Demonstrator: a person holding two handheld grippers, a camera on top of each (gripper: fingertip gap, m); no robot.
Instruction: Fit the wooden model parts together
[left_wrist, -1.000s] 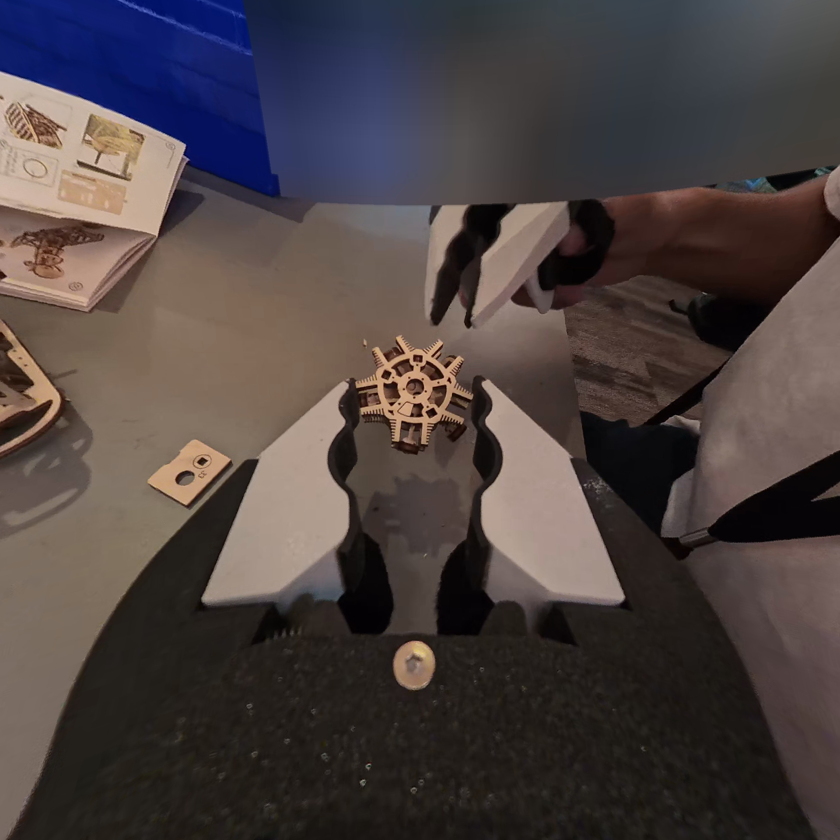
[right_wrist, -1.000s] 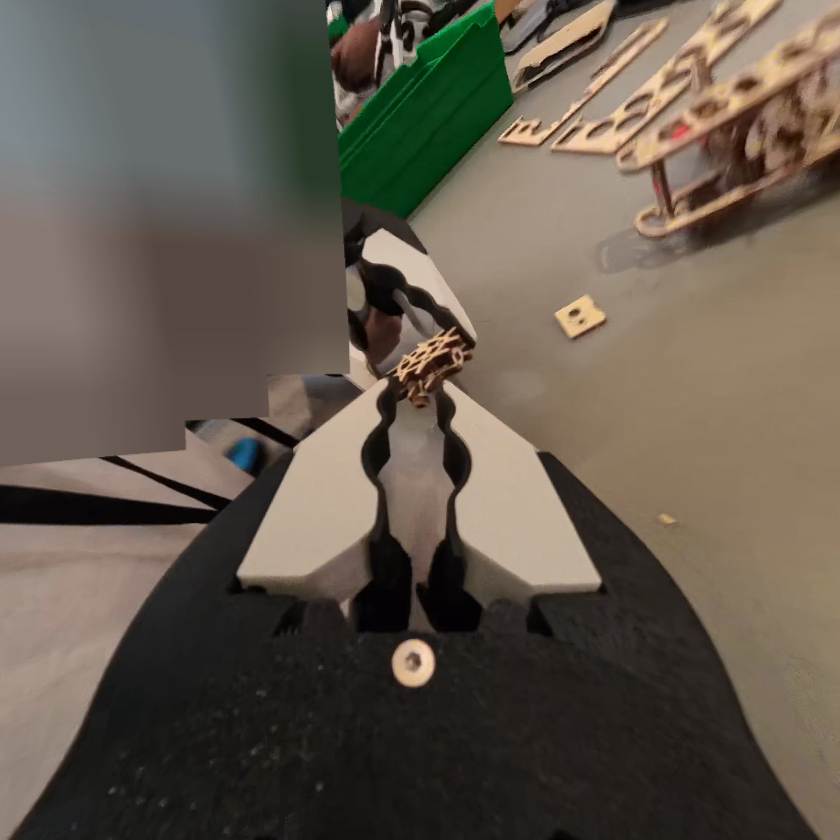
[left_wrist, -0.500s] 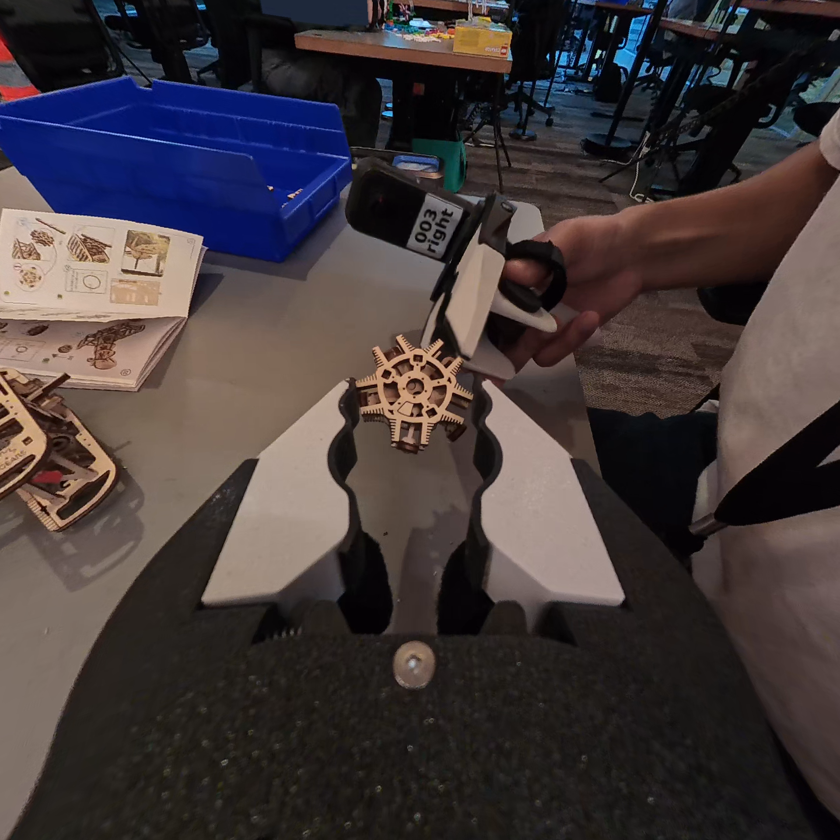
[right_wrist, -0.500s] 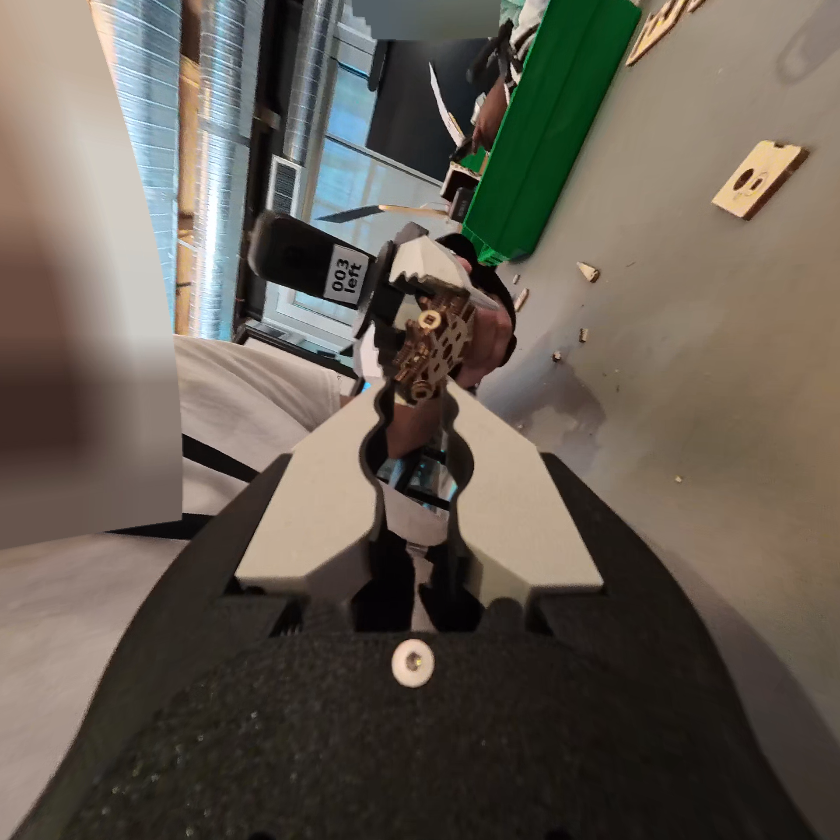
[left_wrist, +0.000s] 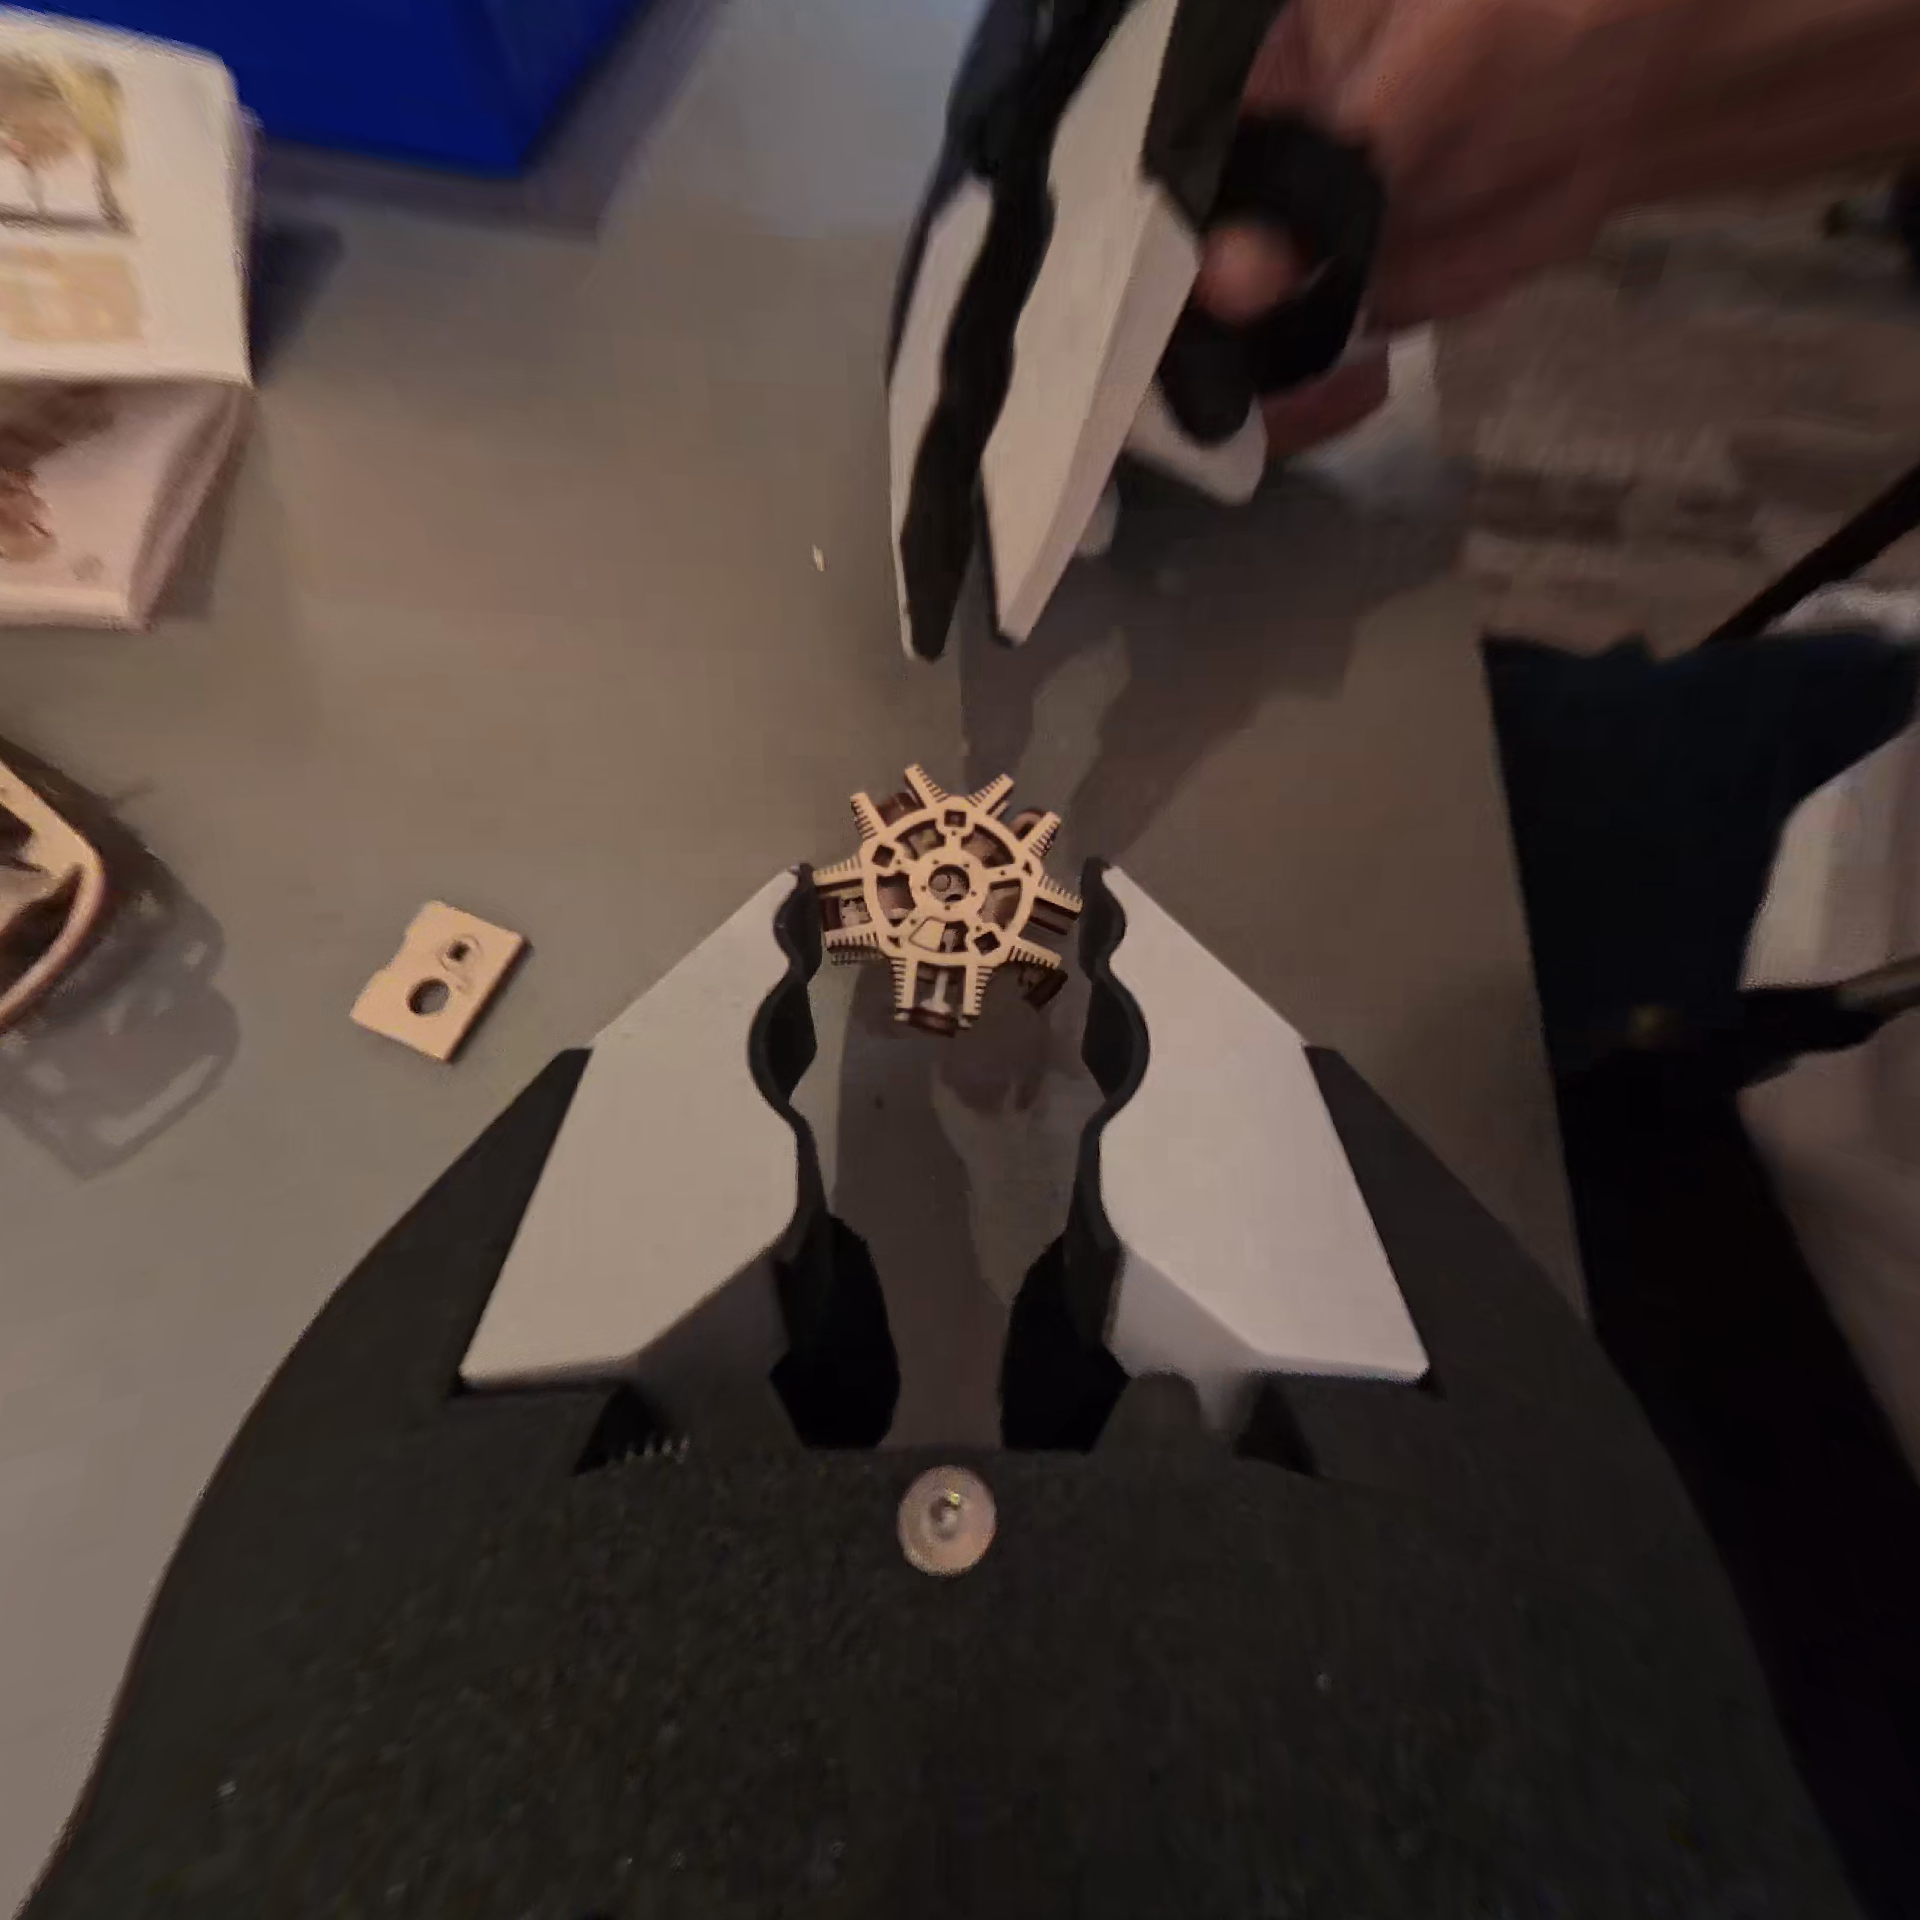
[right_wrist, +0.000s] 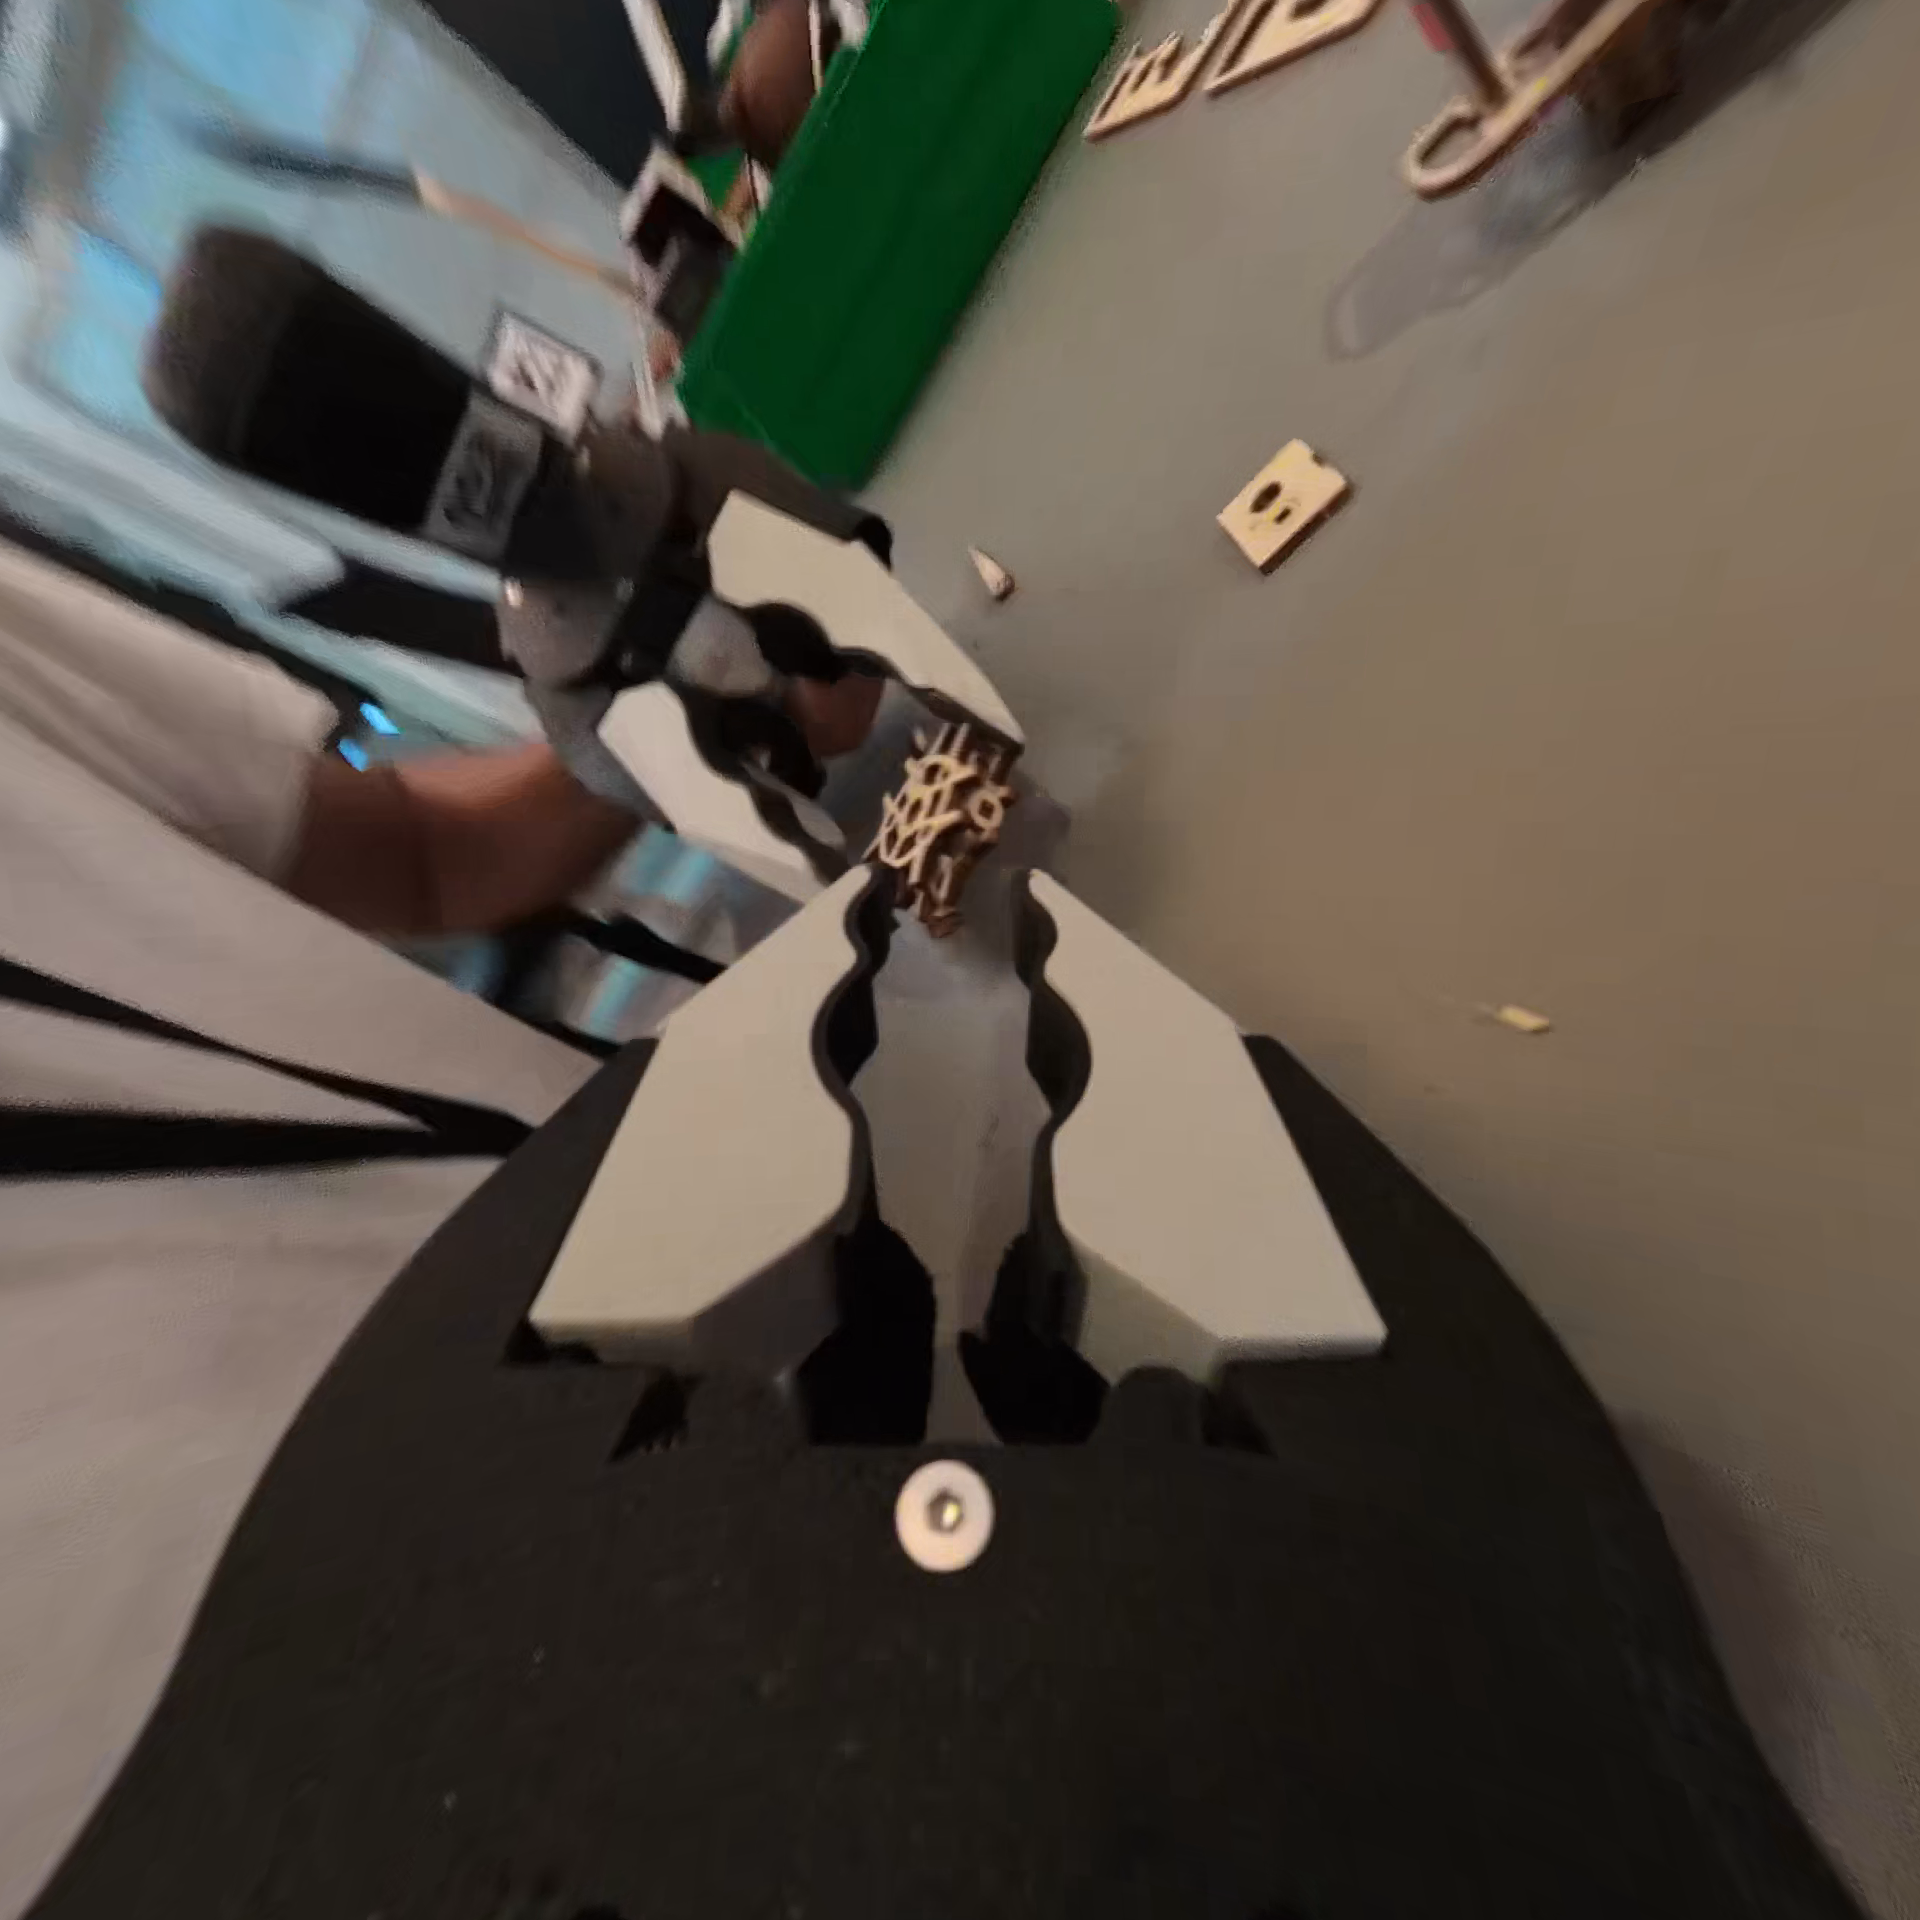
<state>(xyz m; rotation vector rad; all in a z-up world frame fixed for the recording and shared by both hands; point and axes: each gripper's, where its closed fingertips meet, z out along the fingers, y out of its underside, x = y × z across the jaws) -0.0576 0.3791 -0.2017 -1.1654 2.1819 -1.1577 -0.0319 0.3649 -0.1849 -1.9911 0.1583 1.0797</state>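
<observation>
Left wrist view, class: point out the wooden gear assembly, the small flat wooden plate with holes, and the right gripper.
wooden gear assembly (left_wrist: 945, 894), left wrist view, its central hub.
small flat wooden plate (left_wrist: 438, 982), left wrist view, its face.
right gripper (left_wrist: 961, 639), left wrist view, between its fingertips.

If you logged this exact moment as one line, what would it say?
left gripper: shut on gear part | right gripper: open, empty, apart from part | loose plate: on table
</observation>
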